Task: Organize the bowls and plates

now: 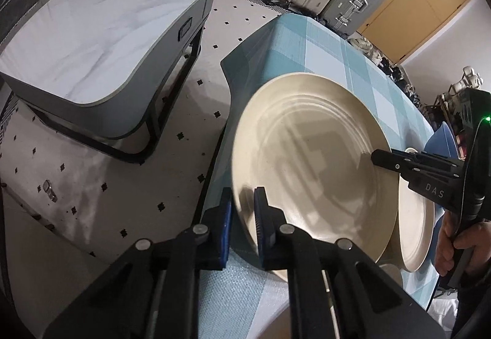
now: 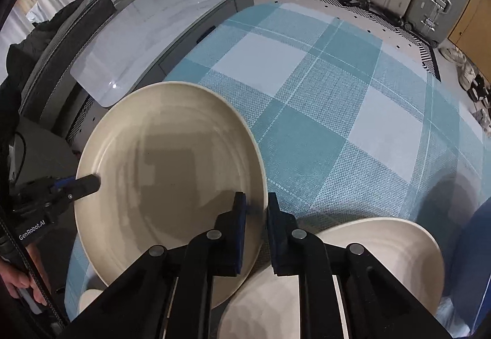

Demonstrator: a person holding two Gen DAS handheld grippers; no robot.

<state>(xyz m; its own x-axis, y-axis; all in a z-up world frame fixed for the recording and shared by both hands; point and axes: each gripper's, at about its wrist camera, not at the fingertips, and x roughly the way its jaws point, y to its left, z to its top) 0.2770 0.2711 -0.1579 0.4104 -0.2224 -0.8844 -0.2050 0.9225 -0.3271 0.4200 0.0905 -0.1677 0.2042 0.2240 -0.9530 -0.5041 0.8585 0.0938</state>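
Clearly both claws have hold of one large cream plate (image 2: 172,173), lifted off the checked tablecloth (image 2: 322,99) and tilted. The right gripper (image 2: 256,210) straddles its near rim, one finger inside the dish and one outside, narrowly parted around the rim; the left gripper (image 1: 242,204) pinches the opposite rim in the same way. Two holds on opposite edges probably keep the wide plate from swinging while it is carried. Just beside and partly beneath it lies a second cream plate (image 2: 383,243), likely the stack it belongs on. Beyond that plate shows the edge of something blue (image 2: 472,247), perhaps a dish. Counted: two cream plates, one blue piece, two grippers. Farther off stands a marble-topped table (image 1: 101,32).
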